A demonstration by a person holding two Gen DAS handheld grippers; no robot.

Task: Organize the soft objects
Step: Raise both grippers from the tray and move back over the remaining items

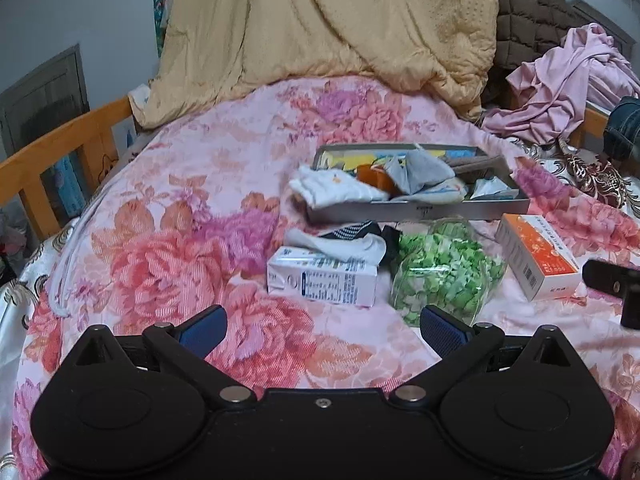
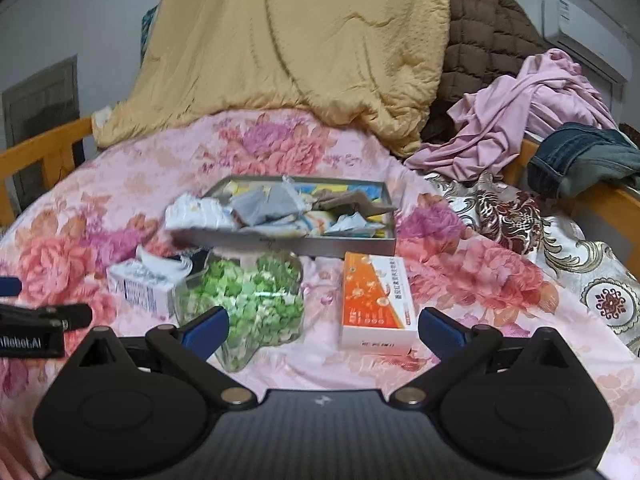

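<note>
Both grippers, left (image 1: 322, 326) and right (image 2: 322, 328), hover with fingers spread, empty, above the bed (image 1: 160, 184); socks (image 1: 420, 172) fill the tray (image 1: 416, 211).

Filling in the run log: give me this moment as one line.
left gripper: open, empty | right gripper: open, empty | socks: loose beside milk carton | tray: holds socks

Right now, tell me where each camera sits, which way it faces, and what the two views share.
Left wrist: sits behind the open left gripper, facing across the floral bedspread toward the milk carton; the right gripper's tip shows at right.
Right wrist: sits behind the open right gripper, facing the orange box; the left gripper shows at left.
Shared: grey tray, green-filled clear container, yellow quilt.
</note>
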